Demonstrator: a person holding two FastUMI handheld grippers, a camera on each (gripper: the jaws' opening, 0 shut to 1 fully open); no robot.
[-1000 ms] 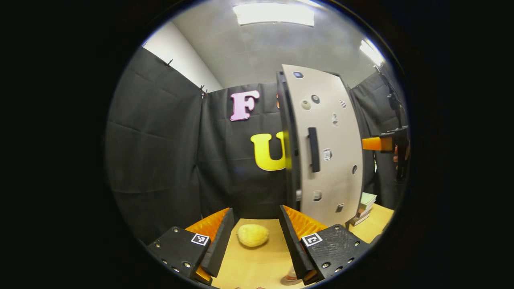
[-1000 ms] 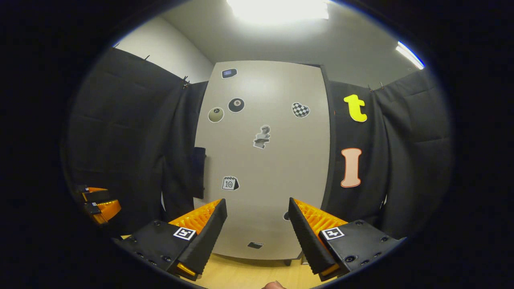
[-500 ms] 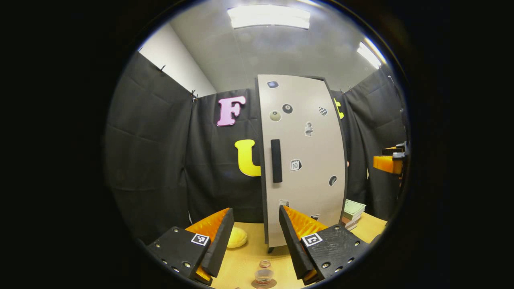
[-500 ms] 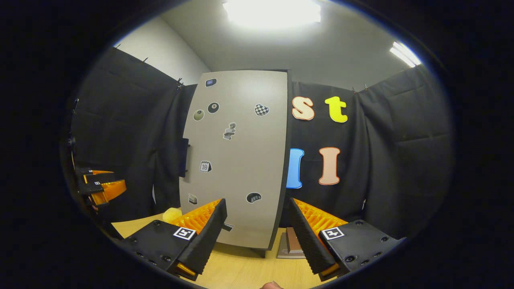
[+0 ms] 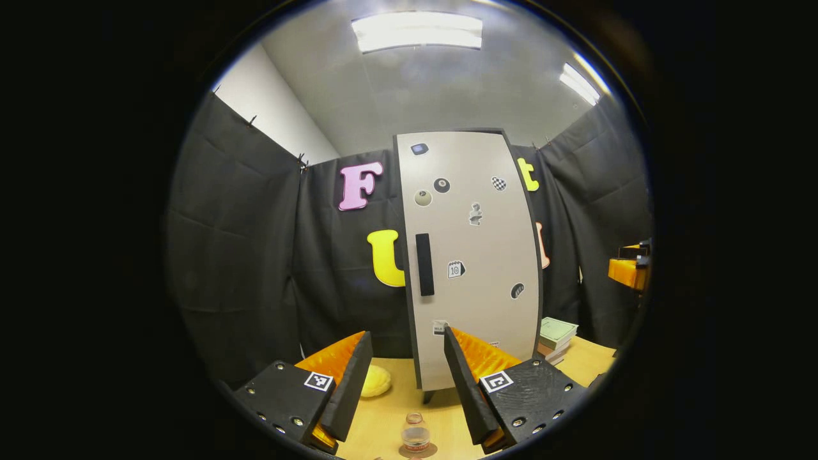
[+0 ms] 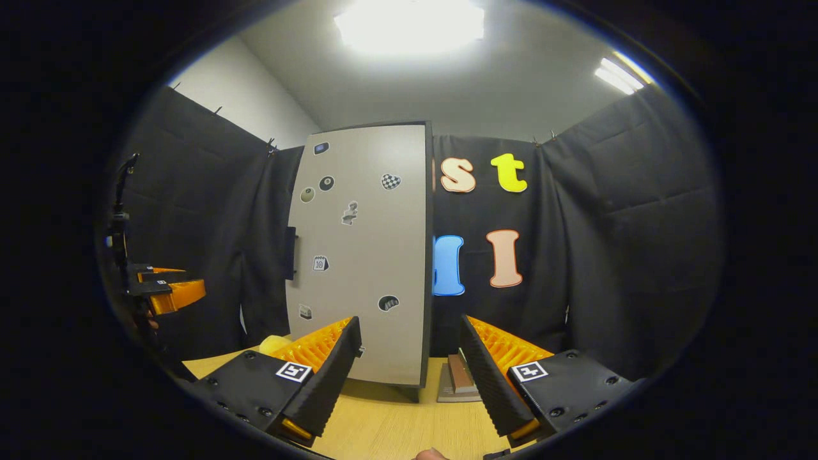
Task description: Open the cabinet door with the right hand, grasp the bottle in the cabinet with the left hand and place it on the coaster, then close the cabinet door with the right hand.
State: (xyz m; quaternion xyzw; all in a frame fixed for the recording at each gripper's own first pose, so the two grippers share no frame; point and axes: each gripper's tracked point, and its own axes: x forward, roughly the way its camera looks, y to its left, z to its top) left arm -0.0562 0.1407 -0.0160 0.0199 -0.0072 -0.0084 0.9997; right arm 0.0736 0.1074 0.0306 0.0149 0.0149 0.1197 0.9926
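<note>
My left gripper (image 5: 402, 383) hung wide open with nothing between its fingers, and my right gripper (image 6: 409, 377) was just as wide and just as empty. The bottle (image 5: 416, 436) stood upright on the coaster (image 5: 418, 451) on the table (image 5: 390, 415), low in the left gripper view, just beneath and between my left fingers. The cabinet door (image 5: 470, 255) looked shut, its dark handle (image 5: 424, 264) untouched and well apart from both grippers. From that I judged the task as good as done, with only drawing back left.

The risks were small but real. The bottle sat so close under my left gripper that a careless dip or sideways swing could have clipped its cap and tipped it off the coaster. It looked light and narrow, so a slight knock would have been enough. I could not tell from either view whether the door had latched fully; if it had only rested against the frame, it could have drifted open. Near the cabinet's foot lay a stack of books (image 5: 557, 337) and a yellow lump (image 5: 375, 381), which a low sweep of either gripper might have shoved.
</note>
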